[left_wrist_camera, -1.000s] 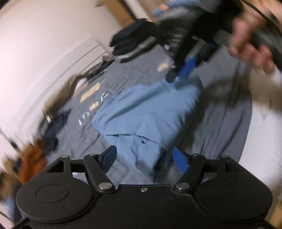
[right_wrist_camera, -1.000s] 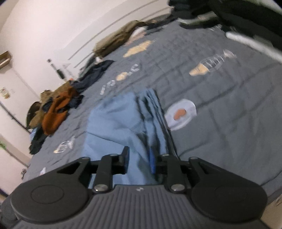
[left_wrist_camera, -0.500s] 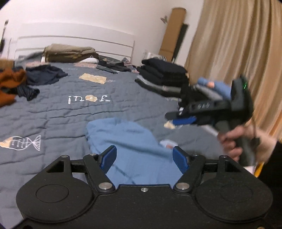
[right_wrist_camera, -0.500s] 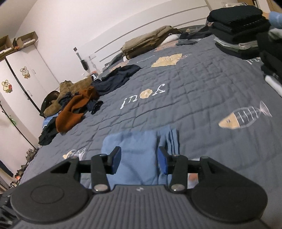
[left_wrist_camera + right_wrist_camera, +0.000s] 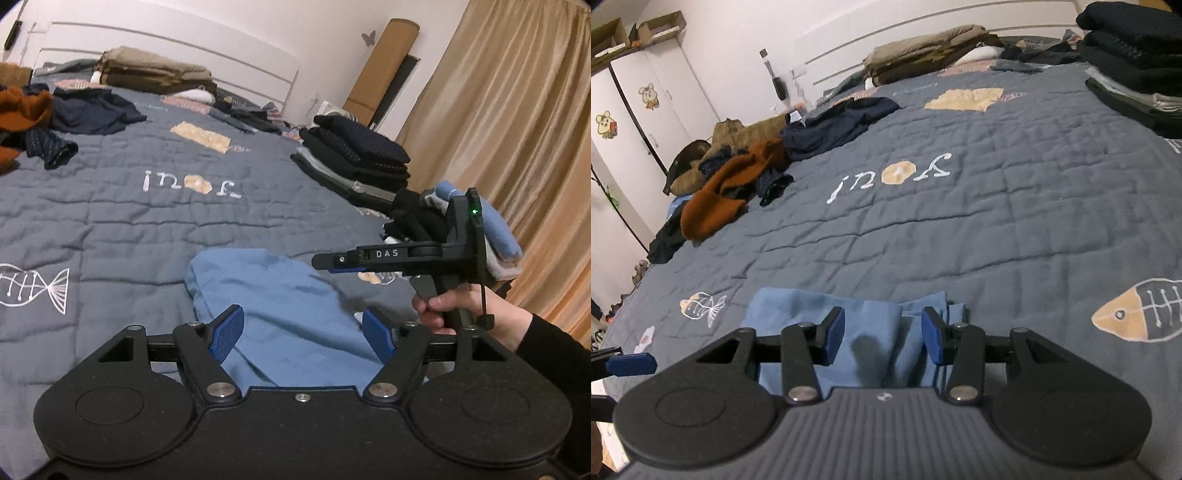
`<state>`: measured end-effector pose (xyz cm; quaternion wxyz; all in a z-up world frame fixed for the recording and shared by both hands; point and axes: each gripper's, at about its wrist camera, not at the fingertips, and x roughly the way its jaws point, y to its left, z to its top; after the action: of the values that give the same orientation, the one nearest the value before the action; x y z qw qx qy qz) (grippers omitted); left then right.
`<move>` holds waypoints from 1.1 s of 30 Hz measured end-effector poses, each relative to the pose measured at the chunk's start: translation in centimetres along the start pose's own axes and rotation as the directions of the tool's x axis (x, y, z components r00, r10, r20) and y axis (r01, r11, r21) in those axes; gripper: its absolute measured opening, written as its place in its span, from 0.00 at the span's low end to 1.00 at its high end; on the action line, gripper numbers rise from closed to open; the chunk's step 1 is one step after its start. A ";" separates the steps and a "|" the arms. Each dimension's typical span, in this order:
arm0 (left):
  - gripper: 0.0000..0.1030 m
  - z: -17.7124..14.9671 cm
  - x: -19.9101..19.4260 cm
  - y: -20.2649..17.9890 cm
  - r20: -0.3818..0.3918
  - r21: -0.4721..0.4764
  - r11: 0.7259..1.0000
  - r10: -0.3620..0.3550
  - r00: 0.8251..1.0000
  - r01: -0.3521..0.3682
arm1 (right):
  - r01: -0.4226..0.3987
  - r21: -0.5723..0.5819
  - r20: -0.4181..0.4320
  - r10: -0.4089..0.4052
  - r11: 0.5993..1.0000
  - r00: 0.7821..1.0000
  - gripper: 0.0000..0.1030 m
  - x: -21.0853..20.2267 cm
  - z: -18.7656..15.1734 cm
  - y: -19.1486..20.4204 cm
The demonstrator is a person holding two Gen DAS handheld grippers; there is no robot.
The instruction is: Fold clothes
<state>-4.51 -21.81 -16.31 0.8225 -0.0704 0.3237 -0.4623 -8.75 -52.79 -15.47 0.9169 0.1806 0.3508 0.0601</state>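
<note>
Light-blue cotton garment (image 5: 280,306) folded on grey quilt (image 5: 960,229); left gripper (image 5: 303,332) and right gripper (image 5: 882,336) parted, empty; rust-orange heap (image 5: 720,199) unfolded.

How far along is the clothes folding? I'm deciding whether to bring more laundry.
Done: a stack of dark folded clothes sits at the bed's edge. In hand: the light blue garment lies folded on the grey quilt; left gripper and right gripper are open, holding nothing. Left: the rust-orange and navy heap.
</note>
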 end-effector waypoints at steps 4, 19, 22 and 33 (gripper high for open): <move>0.68 -0.1 0.4 0.7 -0.014 -0.020 1.000 0.005 1.000 -0.006 | -0.008 0.024 -0.036 0.009 1.000 0.999 0.44 1.4 -0.2 -0.5; 0.68 0.1 -0.7 1.3 -0.001 -0.040 0.998 0.046 0.999 -0.046 | -0.159 0.208 0.061 0.149 0.965 0.987 0.02 0.9 0.3 -1.0; 0.68 0.1 -0.9 1.4 0.010 -0.042 0.998 0.051 0.999 -0.050 | -0.164 0.194 0.152 0.136 0.967 0.979 0.02 -0.8 1.0 -1.0; 0.67 -0.2 -0.1 1.5 0.004 -0.100 0.995 -0.028 1.000 0.028 | -0.071 0.157 0.068 0.061 0.985 0.996 0.02 2.2 -0.3 -2.2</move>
<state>-3.59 -20.87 -17.06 0.8119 -0.1166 0.3442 -0.4568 -7.37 -54.22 -17.85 0.9077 0.2663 0.3194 0.0564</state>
